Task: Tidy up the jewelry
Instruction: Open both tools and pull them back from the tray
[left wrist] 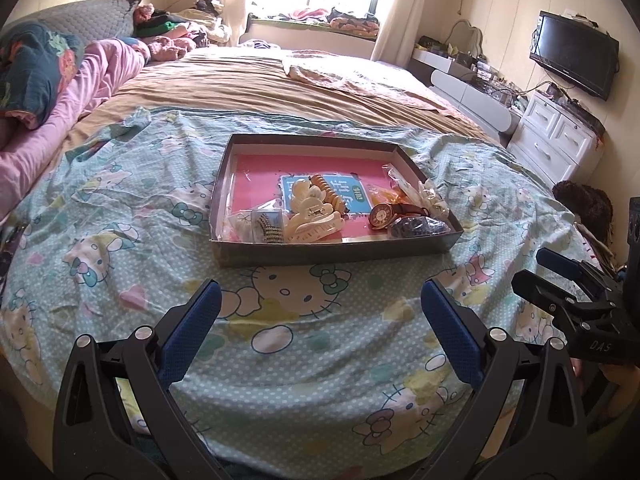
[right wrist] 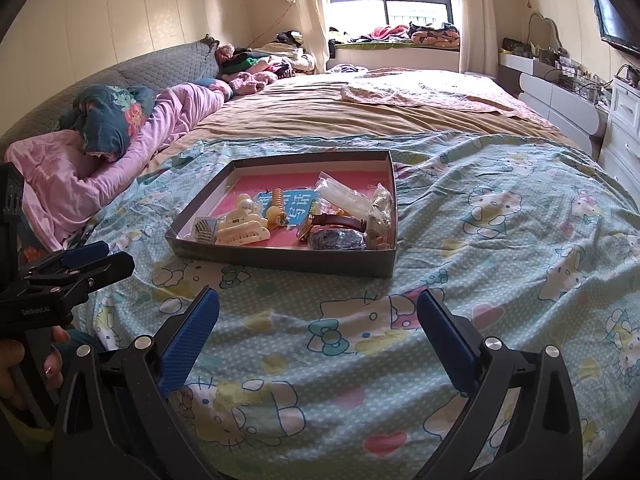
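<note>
A shallow box (left wrist: 240, 254) sits mid-bed on the printed sheet (left wrist: 120, 216), holding hair clips (left wrist: 312, 224), a watch (left wrist: 382, 215) and bagged jewelry (right wrist: 344, 198). Both the left gripper (left wrist: 320, 312) and right gripper (right wrist: 318, 316) gape empty above bare sheet short of the box's near wall.

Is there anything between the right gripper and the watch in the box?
Only the box's near wall. The right gripper hangs open over bare bedsheet, and the watch lies just behind that low wall, beside a dark scrunchie.

Beyond the jaws, box near wall (left wrist: 336, 249) hides bases of hair clip (left wrist: 316, 226) and dark pouch (left wrist: 418, 227); bagged items (right wrist: 360, 200) too small to identify; blue card print (right wrist: 298, 208) unreadable.
</note>
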`<state>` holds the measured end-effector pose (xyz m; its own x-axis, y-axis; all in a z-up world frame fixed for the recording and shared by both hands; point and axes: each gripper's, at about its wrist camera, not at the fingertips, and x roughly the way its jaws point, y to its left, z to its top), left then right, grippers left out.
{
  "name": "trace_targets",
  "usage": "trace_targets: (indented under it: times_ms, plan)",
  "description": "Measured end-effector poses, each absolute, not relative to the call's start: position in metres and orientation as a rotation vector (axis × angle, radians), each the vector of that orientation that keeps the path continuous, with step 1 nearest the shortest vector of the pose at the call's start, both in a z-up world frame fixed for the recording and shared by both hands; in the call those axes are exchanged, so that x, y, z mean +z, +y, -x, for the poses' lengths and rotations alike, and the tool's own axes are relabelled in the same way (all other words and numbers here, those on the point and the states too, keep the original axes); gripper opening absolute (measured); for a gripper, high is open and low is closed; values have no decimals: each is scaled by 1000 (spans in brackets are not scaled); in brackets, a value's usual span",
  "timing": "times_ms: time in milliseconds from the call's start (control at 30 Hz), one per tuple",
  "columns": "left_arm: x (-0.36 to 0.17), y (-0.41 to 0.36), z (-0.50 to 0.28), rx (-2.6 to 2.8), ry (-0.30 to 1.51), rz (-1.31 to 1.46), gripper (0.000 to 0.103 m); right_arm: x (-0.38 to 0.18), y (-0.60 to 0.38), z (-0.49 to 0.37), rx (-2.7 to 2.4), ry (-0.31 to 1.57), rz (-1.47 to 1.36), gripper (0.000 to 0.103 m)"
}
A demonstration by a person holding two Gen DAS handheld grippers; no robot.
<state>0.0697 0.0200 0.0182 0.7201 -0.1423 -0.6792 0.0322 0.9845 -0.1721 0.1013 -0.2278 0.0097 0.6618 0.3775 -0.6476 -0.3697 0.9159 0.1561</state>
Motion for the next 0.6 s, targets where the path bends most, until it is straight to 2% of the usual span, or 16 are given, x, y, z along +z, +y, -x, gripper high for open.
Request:
trace_targets:
  times_ms: [600]
  plan:
    - [17,20,-70,-78,779,135,93,9,-229,-101,422,739,-14,98]
